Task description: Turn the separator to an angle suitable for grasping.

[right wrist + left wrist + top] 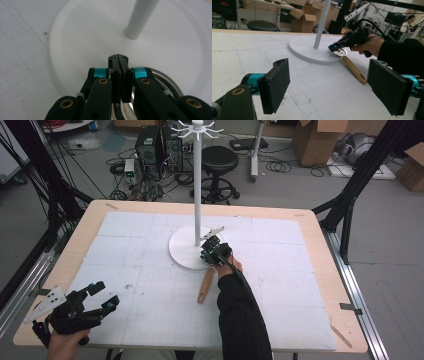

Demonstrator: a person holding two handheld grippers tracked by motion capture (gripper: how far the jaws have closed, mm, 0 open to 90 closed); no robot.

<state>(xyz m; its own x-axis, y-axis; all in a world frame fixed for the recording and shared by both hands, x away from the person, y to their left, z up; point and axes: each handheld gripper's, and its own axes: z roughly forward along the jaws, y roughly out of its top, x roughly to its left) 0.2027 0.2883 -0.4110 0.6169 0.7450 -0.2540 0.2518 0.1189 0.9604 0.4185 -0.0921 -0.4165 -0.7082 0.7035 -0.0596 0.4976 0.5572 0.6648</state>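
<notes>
A utensil with a wooden handle (205, 285) and a round shiny metal head (340, 52) lies on the white mat, its head against the edge of the white stand's round base (182, 247). My right gripper (212, 254) is down at that head, jaws pressed together on its metal rim (165, 80). In the right gripper view the right gripper (120, 61) points toward the stand's pole (140, 20). My left gripper (106, 294) is held open over the near left corner of the table. In its own view the left gripper (330, 86) has nothing between its pads and faces the right gripper (336, 47).
The white pole (198, 185) rises from the base to a ring of hooks (197, 129) at its top. The white gridded mat (150, 270) covers most of the wooden table (320, 225). A stool (219, 160), boxes and cables sit on the floor beyond.
</notes>
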